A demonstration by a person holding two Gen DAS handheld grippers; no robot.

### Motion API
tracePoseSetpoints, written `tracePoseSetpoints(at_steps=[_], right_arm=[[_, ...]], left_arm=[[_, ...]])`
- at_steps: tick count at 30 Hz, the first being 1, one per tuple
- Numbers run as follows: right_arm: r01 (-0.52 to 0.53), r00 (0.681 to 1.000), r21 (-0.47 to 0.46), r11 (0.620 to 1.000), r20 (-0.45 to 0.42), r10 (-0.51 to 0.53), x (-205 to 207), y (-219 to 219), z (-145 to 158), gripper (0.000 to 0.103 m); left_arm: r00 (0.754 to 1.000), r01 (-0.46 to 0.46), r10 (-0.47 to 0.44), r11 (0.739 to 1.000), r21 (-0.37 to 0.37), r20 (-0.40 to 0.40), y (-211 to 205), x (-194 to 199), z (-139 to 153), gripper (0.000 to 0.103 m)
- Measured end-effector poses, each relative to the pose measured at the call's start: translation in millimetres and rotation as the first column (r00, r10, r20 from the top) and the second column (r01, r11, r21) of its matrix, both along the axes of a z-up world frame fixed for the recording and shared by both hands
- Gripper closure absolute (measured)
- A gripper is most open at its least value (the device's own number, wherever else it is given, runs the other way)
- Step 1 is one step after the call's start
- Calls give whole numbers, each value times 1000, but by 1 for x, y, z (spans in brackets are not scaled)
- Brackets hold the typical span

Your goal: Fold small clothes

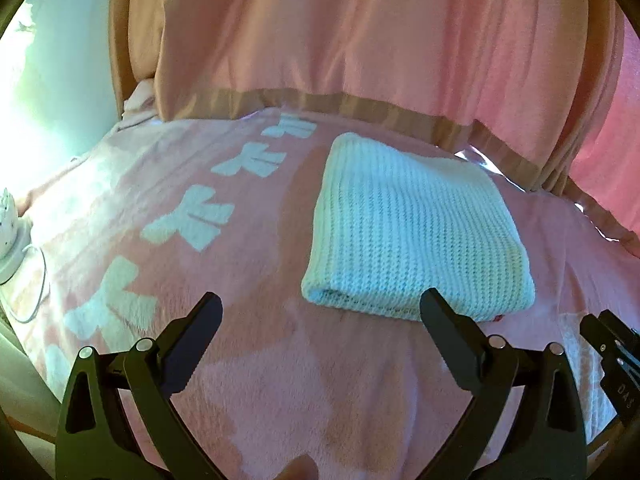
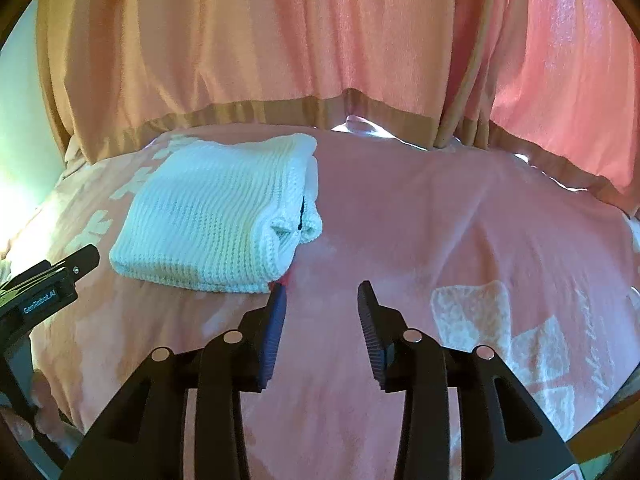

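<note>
A white knitted garment [image 1: 412, 228] lies folded into a thick rectangle on a pink blanket [image 1: 248, 380]. It also shows in the right wrist view [image 2: 212, 216], with its layered open ends facing right. My left gripper [image 1: 320, 304] is wide open and empty, just in front of the garment's near edge, apart from it. My right gripper [image 2: 322, 292] is open and empty, beside the garment's near right corner. A small red bit peeks from under that corner. Each gripper shows at the edge of the other's view: the right one [image 1: 612, 344], the left one [image 2: 48, 280].
The pink blanket [image 2: 440, 220] has white letter shapes [image 1: 192, 220] on the left and a white patch [image 2: 492, 320] on the right. Pink curtains [image 1: 340, 32] hang behind the surface. A white round object with a cord [image 1: 12, 240] sits at the far left.
</note>
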State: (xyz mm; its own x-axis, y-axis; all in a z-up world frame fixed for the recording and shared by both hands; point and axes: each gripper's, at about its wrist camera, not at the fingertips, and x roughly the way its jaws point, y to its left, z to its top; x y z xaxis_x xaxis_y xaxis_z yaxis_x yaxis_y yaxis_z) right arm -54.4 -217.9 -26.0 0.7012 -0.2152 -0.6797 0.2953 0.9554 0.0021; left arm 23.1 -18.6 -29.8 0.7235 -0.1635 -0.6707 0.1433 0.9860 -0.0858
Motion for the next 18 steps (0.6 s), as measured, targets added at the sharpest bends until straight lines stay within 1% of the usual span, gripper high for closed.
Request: tracePoseSetpoints(at_steps=[8, 18], right_arm=[[-13, 1000, -6, 1000, 4, 13, 0, 4, -1, 66], [-20, 1000, -19, 1000, 5, 20, 2, 11, -2, 66]], left_arm=[[1000, 23, -24, 998, 55, 18, -3, -7, -3, 6], [999, 39, -41, 997, 70, 23, -4, -11, 0, 6]])
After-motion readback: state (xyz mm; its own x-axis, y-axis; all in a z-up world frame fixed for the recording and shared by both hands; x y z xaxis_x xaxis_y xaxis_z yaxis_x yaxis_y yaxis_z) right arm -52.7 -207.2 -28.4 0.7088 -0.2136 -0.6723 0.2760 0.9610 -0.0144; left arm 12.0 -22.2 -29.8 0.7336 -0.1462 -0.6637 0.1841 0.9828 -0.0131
